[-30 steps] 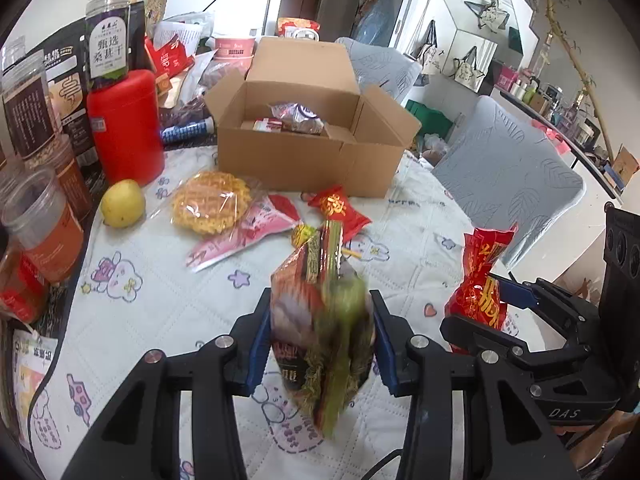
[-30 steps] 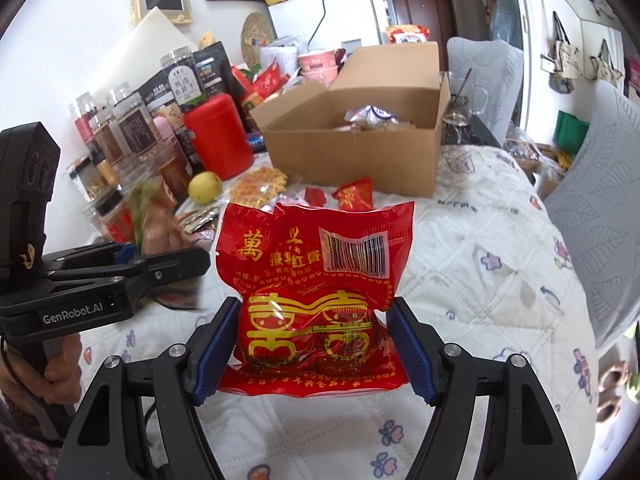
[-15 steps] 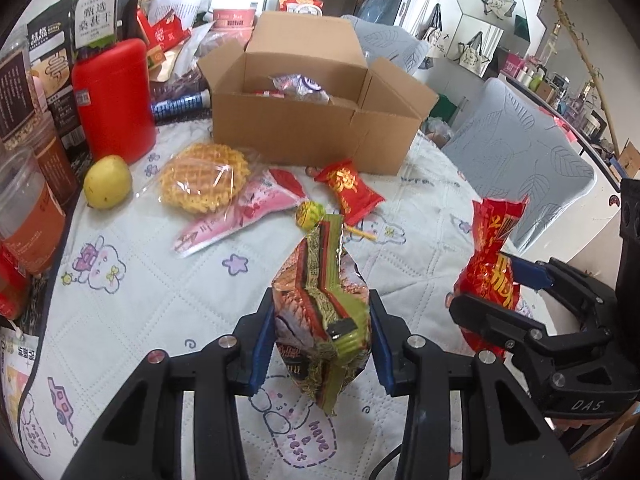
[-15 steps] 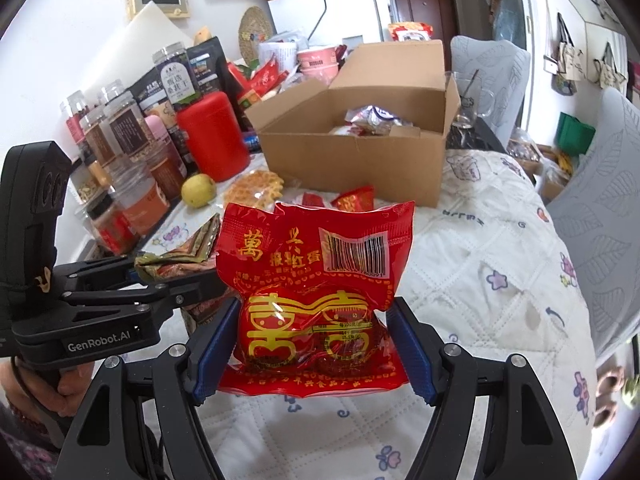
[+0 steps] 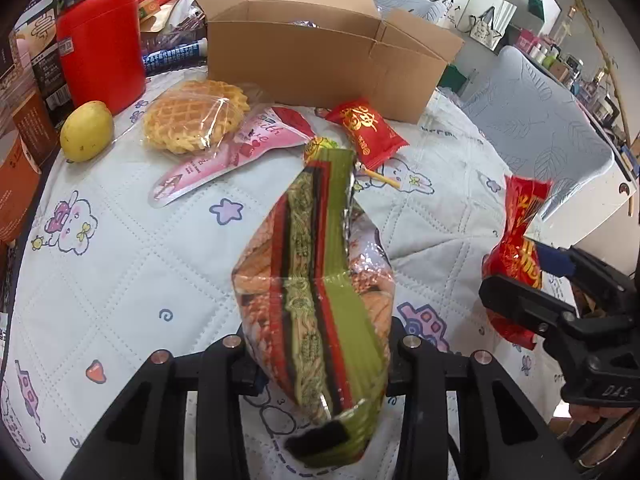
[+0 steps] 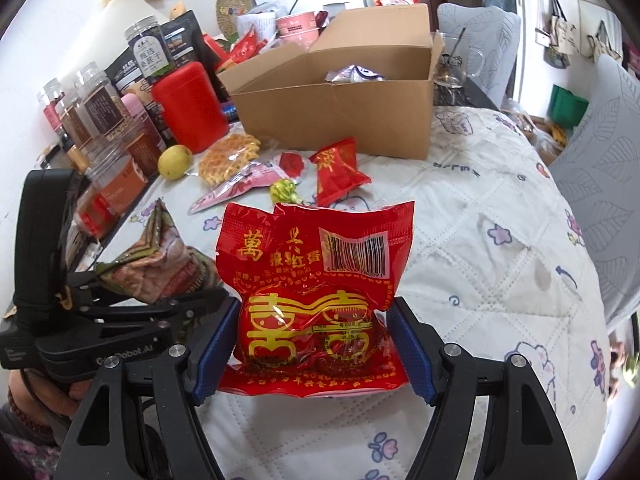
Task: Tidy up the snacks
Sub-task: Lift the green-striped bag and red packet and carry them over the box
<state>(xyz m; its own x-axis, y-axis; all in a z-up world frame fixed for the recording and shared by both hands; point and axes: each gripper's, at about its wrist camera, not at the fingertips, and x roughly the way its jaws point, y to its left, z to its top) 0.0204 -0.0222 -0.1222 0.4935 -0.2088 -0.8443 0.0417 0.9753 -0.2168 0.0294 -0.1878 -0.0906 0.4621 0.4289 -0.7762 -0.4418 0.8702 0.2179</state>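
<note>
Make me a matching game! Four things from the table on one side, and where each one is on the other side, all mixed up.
Things:
1. green striped snack bag
2. red packet with barcode
3. yellow fruit
4. waffle in clear wrap

Places:
A. beside the red canister
B. in the left tongs
C. in front of the cardboard box
D. in the right tongs

Pairs: 1-B, 2-D, 3-A, 4-C

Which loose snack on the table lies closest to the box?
The small red packet with gold print, almost at the cardboard box; waffle and pink pouch lie farther off.
</note>
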